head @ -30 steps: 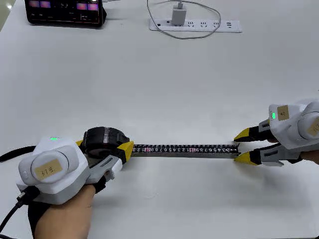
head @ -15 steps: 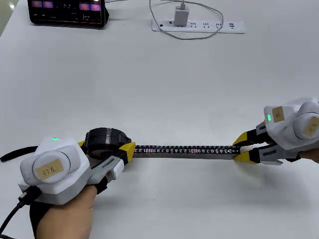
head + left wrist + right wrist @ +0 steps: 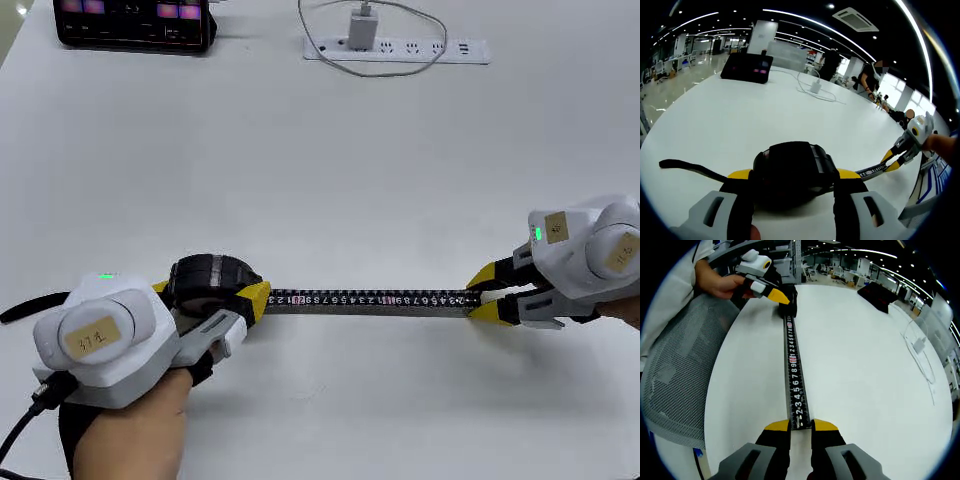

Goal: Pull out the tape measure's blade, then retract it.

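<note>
Right gripper [image 3: 800, 425], nearly closed, pinches the tip of the blade [image 3: 792, 365]. The blade runs straight ahead of it along the counter [image 3: 350, 180] to the tape measure case [image 3: 792, 162], clamped in the left gripper [image 3: 205, 298]. The blade looks thin, springy and slick: hold it at the end hook.
</note>
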